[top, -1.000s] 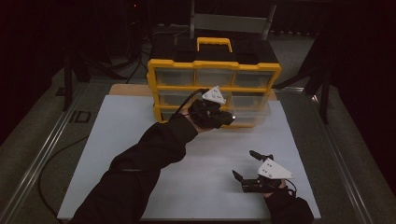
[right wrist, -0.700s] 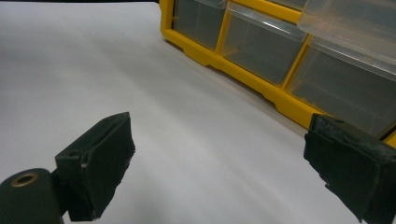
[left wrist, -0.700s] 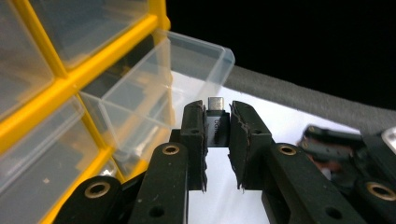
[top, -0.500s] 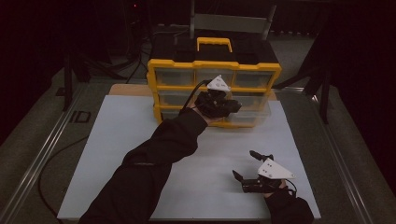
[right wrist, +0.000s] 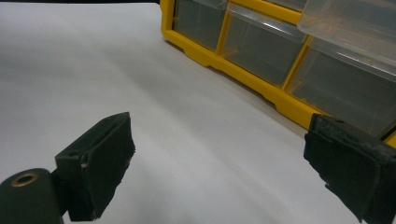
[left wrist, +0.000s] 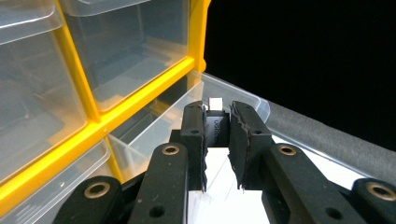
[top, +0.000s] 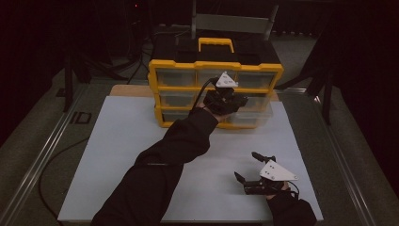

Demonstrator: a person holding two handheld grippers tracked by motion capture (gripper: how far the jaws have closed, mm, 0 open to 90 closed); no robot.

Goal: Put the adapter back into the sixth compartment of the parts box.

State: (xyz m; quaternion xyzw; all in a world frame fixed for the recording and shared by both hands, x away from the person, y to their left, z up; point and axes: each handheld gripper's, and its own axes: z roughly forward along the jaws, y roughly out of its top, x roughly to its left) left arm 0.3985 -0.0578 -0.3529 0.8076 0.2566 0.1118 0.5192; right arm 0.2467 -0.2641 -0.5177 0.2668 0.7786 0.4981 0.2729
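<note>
Left tool (top: 234, 101) is closed on a small black block with a white tip (left wrist: 215, 122), held over the pulled-out clear drawer (left wrist: 196, 116) at the lower right of the yellow drawer cabinet (top: 214, 66). Right tool (top: 248, 167) rests on the white bench (top: 117, 155), jaws wide and empty.

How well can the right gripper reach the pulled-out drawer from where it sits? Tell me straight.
Probably yes. The right gripper rests open on the bare white mat, nothing lying between it and the pulled-out drawer. But the left gripper already hangs over that drawer, holding a small block.
</note>
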